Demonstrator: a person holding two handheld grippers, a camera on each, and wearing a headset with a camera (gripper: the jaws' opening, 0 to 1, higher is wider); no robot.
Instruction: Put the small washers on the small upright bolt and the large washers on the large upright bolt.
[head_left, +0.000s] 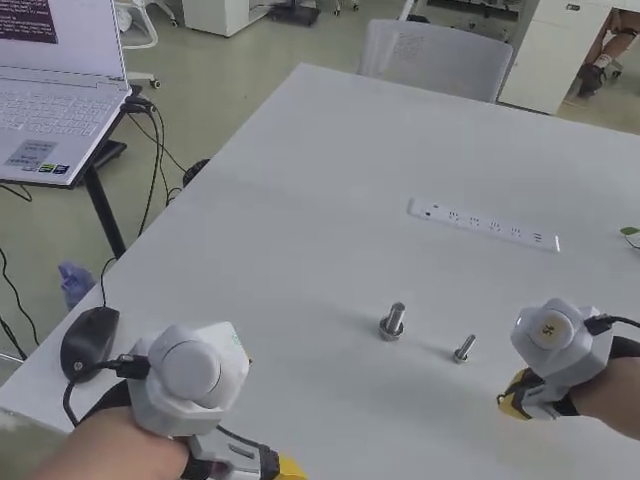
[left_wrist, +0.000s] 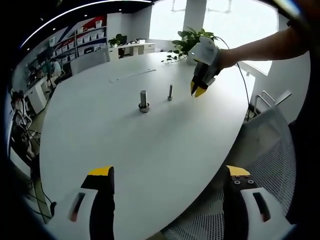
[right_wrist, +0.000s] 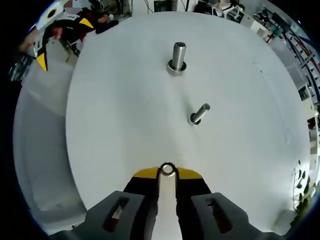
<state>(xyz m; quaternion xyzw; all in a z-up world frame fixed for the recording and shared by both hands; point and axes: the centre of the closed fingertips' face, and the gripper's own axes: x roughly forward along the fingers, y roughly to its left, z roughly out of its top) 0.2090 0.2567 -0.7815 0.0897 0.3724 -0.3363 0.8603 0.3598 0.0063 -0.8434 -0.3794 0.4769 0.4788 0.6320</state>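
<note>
The large bolt (head_left: 392, 321) and the small bolt (head_left: 464, 348) stand upright on the white table (head_left: 320, 230), a short way apart. My right gripper (right_wrist: 168, 172) is shut on a small metal washer (right_wrist: 168, 169), held at the jaw tips just short of the small bolt (right_wrist: 199, 113); the large bolt (right_wrist: 177, 57) stands beyond it. In the head view the right gripper (head_left: 514, 398) hovers right of the small bolt. My left gripper (left_wrist: 169, 174) is open with nothing between its fingers, back at the table's near edge, facing the large bolt (left_wrist: 144, 100) and small bolt (left_wrist: 170, 92).
A white power strip (head_left: 483, 223) lies beyond the bolts. A black mouse (head_left: 88, 340) sits at the table's left corner, with a laptop (head_left: 50, 90) on a stand further left. A grey chair (head_left: 435, 55) stands at the far edge.
</note>
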